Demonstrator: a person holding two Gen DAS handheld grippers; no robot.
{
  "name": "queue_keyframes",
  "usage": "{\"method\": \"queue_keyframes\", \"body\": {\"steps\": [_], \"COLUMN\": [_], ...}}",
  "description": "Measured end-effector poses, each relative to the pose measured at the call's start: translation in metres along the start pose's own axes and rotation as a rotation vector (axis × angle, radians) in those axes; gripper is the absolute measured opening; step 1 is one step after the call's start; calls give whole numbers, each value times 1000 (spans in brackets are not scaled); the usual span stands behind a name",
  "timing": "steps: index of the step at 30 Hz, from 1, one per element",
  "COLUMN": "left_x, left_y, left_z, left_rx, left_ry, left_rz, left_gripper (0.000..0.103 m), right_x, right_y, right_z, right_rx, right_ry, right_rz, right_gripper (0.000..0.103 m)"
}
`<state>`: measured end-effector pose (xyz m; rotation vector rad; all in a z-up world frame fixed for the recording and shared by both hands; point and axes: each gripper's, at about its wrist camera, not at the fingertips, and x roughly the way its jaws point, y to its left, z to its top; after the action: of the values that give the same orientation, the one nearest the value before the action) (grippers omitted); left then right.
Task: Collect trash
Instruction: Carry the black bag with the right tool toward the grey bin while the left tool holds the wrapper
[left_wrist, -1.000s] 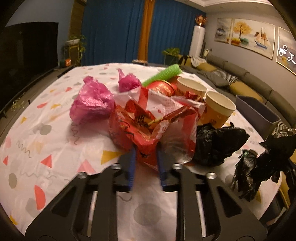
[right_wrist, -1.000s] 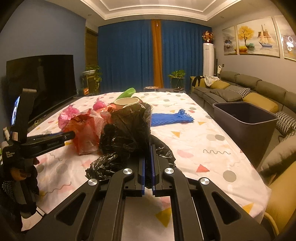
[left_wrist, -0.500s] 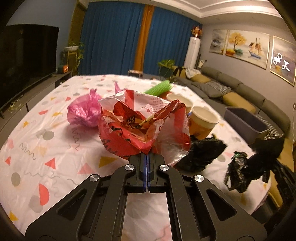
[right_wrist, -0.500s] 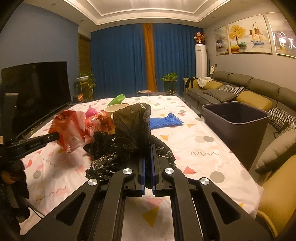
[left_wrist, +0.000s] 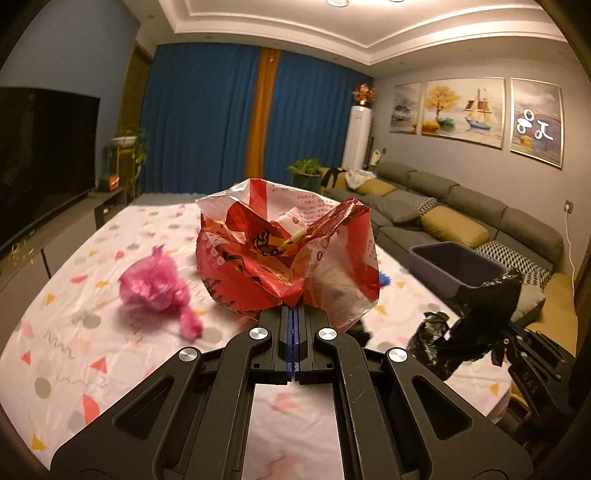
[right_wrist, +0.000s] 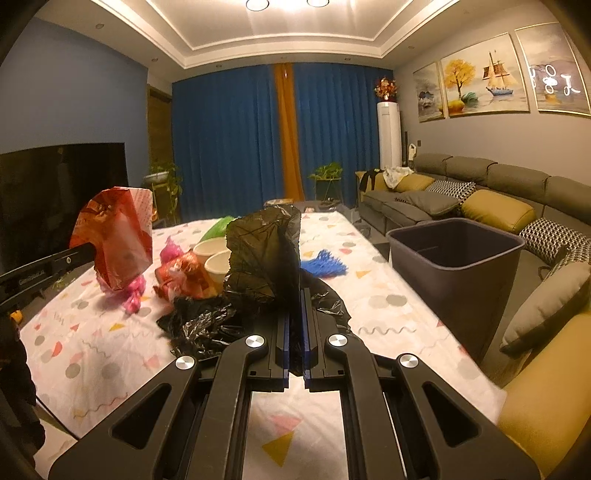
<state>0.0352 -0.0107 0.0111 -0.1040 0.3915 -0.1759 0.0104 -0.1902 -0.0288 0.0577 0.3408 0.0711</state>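
Both grippers clamped on trash, lifted off the table.
Left wrist: left gripper pinches the red-and-white plastic bag above the tablecloth; pink bag lies toward its left edge. Right wrist: right gripper grips the black plastic bag; grey bin stands beside the right edge.
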Motion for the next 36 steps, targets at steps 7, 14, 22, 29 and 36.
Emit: {"method": "queue_keyframes", "body": {"steps": [7,14,22,29,36], "left_x": [17,56,112,175,215], "left_y": [-48,-121,-193,-240,-262], "left_z": [15,37,51,56,51], "left_rx": [45,64,83,99,122], "left_ry": [-11,-39,-34,14,59], "left_rz": [-60,-155,-235,-280,-306], "left_gripper": [0,0,0,0,0], "right_x": [1,10,32,63,91], "right_y": [-36,-90,-153,-193,-221], "right_z": [21,52,80,90,87], "right_rx": [14,38,76,121,155], "right_ry": [-65,-142,-200,-199,-166], "right_rz": [-60,-187,-319,-367,-400], "right_gripper": [6,6,6,6,6]}}
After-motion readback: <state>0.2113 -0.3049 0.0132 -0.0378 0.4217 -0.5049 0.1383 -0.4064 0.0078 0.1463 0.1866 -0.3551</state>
